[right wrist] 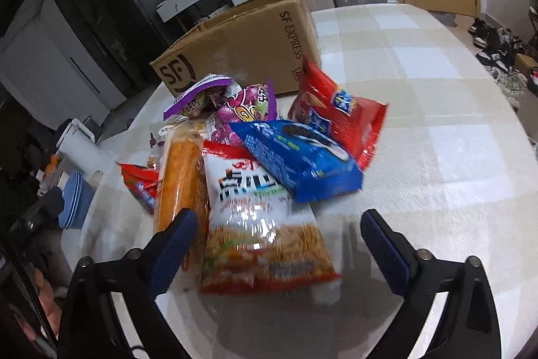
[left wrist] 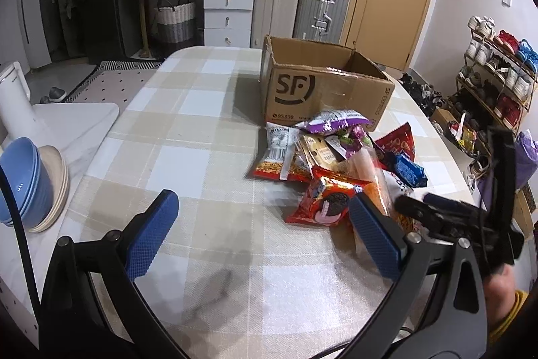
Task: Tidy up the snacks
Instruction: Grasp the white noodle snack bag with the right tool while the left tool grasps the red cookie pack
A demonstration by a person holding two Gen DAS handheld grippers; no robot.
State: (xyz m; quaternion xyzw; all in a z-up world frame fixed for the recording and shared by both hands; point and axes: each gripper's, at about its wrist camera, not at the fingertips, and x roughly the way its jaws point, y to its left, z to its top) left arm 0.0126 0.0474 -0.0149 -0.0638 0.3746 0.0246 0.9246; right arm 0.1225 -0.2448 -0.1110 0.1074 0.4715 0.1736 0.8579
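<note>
Zero snacks visibly boxed: pile (right wrist: 255, 164) sits beside cardboard box (left wrist: 322, 90) mid-table; right gripper (right wrist: 272, 244) fingers apart straddling noodle bag (right wrist: 262, 231), left gripper (left wrist: 265, 234) apart, empty.

Both views are evenly lit by soft indoor light from above, bright on the table (left wrist: 201, 130) and dim in the dark left corners. The box (left wrist: 302, 90) casts a soft shadow to its left. Glare streaks the noodle bag (right wrist: 262, 224), which is motion-blurred. Fisheye bending curves the edges, with black vignetting.
</note>
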